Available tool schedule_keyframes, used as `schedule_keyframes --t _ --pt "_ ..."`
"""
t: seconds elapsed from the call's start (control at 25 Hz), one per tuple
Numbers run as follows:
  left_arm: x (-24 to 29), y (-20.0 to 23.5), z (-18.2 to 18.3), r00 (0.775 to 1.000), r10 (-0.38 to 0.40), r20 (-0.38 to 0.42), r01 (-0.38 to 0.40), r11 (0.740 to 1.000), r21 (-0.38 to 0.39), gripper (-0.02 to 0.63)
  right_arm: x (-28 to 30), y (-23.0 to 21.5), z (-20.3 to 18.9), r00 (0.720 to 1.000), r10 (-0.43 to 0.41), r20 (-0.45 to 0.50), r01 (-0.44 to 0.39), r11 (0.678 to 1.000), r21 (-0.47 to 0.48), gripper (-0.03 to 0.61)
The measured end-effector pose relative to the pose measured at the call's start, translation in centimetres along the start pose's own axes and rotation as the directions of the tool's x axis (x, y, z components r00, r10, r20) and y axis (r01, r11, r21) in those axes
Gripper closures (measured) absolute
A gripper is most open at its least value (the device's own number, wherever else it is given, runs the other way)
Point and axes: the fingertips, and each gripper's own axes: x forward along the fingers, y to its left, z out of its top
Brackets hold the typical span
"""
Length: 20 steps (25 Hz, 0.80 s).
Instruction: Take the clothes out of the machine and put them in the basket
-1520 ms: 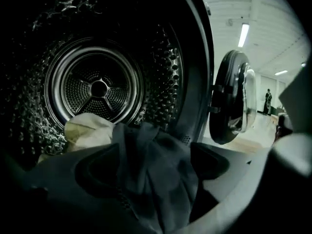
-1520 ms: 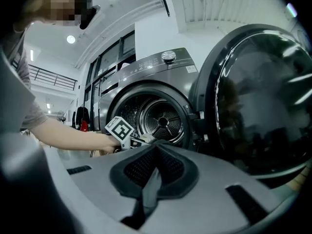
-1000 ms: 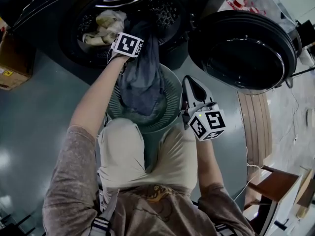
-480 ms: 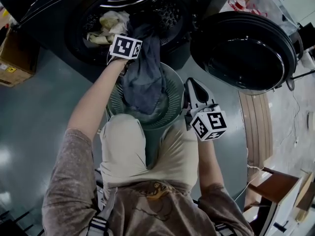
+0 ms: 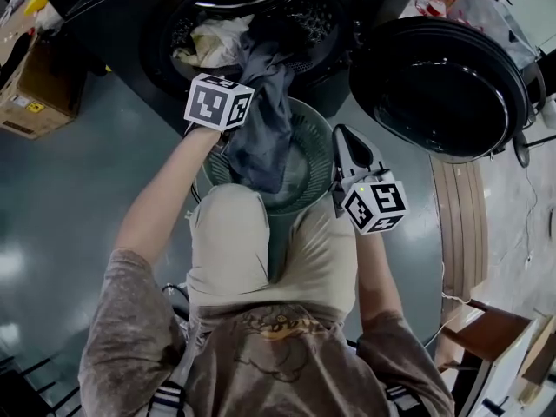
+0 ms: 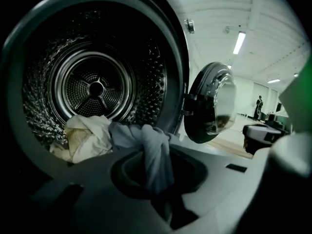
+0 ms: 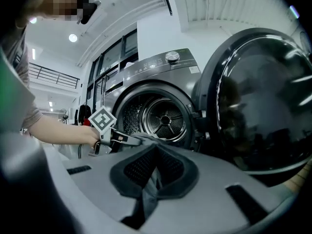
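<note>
A grey-blue garment trails from the washer drum down into the green-grey basket. My left gripper has just been closing and is now shut on this garment in front of the drum opening. A cream cloth lies inside the drum, beside the garment. My right gripper sits at the basket's right rim, and its jaws look shut on that rim. In the right gripper view the left gripper holds the grey fabric before the drum.
The washer's round door stands wide open to the right of the basket. A cardboard box sits on the floor at the left. The person's knees press against the basket's near side. A wooden chair stands at the lower right.
The left gripper has drawn back from the drum mouth and risen, pulling the grey-blue garment with it. The right gripper has stayed at the basket's rim.
</note>
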Motion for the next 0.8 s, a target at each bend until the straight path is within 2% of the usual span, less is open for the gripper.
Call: schedule_keyframes --t 0.48,0.8 --pt "-7.5 -5.5 -0.7 0.994 -0.082 0.070 0.084 0.996 -0.027 0.546 1.5 1.6 1.2 0.998 0.062 0.017 -0.062 0.998 -0.021 0.583" --pt "-9.1 -8.6 -1.3 0.988 -0.146 0.056 0.145 0.989 0.024 0.532 2.3 2.2 1.3 0.996 0.085 0.027 -0.084 0.996 -0.012 0.583"
